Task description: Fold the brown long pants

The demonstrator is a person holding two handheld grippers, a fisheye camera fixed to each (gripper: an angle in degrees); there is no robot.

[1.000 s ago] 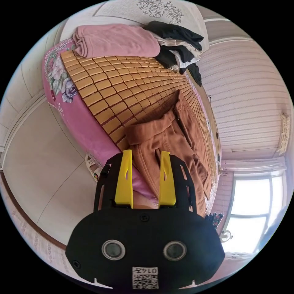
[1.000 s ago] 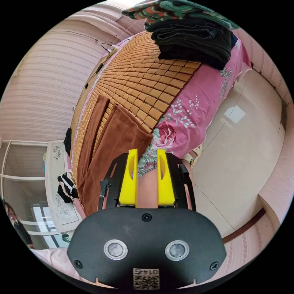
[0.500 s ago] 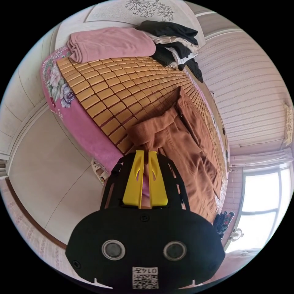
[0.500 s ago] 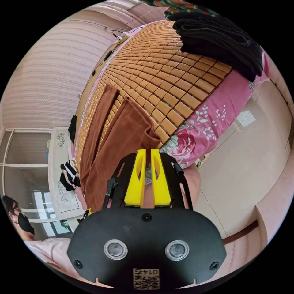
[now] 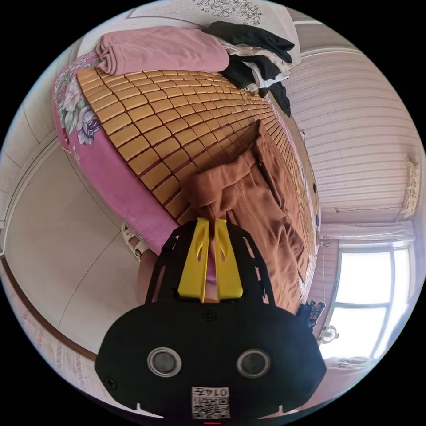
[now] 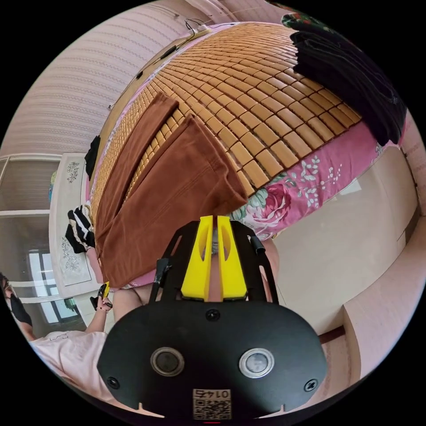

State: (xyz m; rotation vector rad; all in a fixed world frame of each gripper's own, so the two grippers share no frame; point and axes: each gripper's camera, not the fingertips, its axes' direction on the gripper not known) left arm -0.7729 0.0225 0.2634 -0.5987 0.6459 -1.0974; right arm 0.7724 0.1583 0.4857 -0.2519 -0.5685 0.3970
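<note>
1. Brown long pants [image 5: 255, 199]: spread lengthwise on the tiled bamboo mat [image 5: 155, 120] of a bed, waistband bunched near the mat's edge in the left gripper view; in the right gripper view the two legs [image 6: 173, 186] lie side by side, the nearer hem reaching the bed's edge.
2. Left gripper [image 5: 210, 222]: yellow jaws nearly together, tips at the pants' waistband; whether cloth is pinched between them cannot be told.
3. Right gripper [image 6: 214, 219]: yellow jaws nearly together, tips just below the nearer leg hem, over the floral pink sheet [image 6: 306, 186]; no cloth seen between them.
4. Folded pink blanket [image 5: 159, 49]: at the far end of the mat.
5. Heap of black and white clothes [image 5: 257, 57]: beside the blanket.
6. Stack of dark folded clothes [image 6: 350, 75]: at the mat's other end.
7. Person in a light shirt [image 6: 71, 359]: at the lower left of the right gripper view.
</note>
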